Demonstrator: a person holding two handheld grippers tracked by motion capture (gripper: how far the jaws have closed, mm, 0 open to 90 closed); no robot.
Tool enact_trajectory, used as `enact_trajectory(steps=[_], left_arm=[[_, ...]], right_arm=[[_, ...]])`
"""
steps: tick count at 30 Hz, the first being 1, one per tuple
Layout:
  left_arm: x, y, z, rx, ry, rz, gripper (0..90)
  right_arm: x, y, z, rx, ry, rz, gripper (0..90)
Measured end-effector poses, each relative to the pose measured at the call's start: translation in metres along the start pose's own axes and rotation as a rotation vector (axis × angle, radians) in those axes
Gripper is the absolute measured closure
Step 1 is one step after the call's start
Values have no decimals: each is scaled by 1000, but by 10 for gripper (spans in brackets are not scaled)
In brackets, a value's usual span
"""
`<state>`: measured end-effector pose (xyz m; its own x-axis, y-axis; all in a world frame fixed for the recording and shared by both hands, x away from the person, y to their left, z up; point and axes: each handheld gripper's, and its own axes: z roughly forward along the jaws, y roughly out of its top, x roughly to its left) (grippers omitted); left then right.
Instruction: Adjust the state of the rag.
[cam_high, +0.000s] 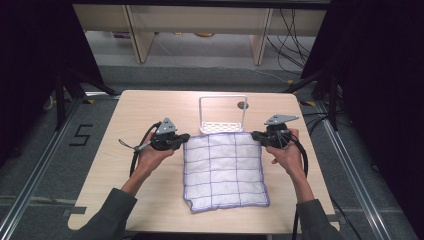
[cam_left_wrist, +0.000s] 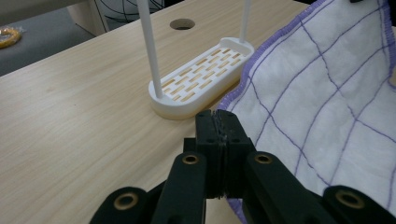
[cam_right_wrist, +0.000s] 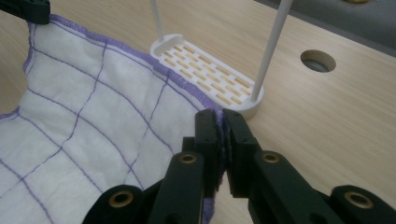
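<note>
A white cloth (cam_high: 223, 170) with a purple grid and purple stitched hem is lying spread on the wooden table (cam_high: 125, 165), its far edge held between two grippers while its near part is resting flat on the wood. The left gripper (cam_high: 186, 137) is pinching the far left corner and the right gripper (cam_high: 255, 135) the far right corner — each is clamped tight on the hem, jaws pressed together with only fabric between them.

The high view is giving the whole layout: both forearms are coming in from the bottom edge, the cloth is sitting just in front of a white rack (cam_high: 223, 116) with a thin upright frame, and its near left corner is looking slightly ragged.

The left gripper view is showing what the high view is not — the rack's base (cam_left_wrist: 201, 77) is slotted, and the purple hem is bunching right at the closed jaw tips, with the cloth (cam_left_wrist: 327, 98) lifting away toward the other gripper. A round hole (cam_left_wrist: 182, 24) in the tabletop is showing beyond the rack.

The right gripper view is showing the same grip from the other side: the cloth (cam_right_wrist: 88, 126) is sagging between the corners, and the hem is running close past the rack's base (cam_right_wrist: 210, 70).
</note>
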<state>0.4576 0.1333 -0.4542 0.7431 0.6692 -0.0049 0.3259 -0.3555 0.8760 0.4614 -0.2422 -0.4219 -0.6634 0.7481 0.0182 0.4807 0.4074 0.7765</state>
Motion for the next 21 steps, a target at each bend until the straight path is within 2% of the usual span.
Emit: enact_trajectory(steps=[5, 6, 8, 12, 14, 21], left_arm=[[-18, -5, -13, -7, -17, 33, 881], [-21, -5, -16, -10, -33, 33, 882], [-28, -6, -22, -18, -49, 33, 882], [-46, -9, -31, -8, -70, 77, 882], [-53, -10, -35, -7, -77, 95, 881], [-65, -23, -52, -1, -93, 114, 881]], right_arm=[[5, -10, -11, 0, 10, -11, 855], [7, -12, -14, 6, 12, -11, 855], [10, -17, -19, 2, 10, -35, 855], [20, -24, -30, 0, 13, -86, 855], [26, -29, -34, -4, 20, -90, 856], [41, -40, -42, 9, 41, -99, 855]])
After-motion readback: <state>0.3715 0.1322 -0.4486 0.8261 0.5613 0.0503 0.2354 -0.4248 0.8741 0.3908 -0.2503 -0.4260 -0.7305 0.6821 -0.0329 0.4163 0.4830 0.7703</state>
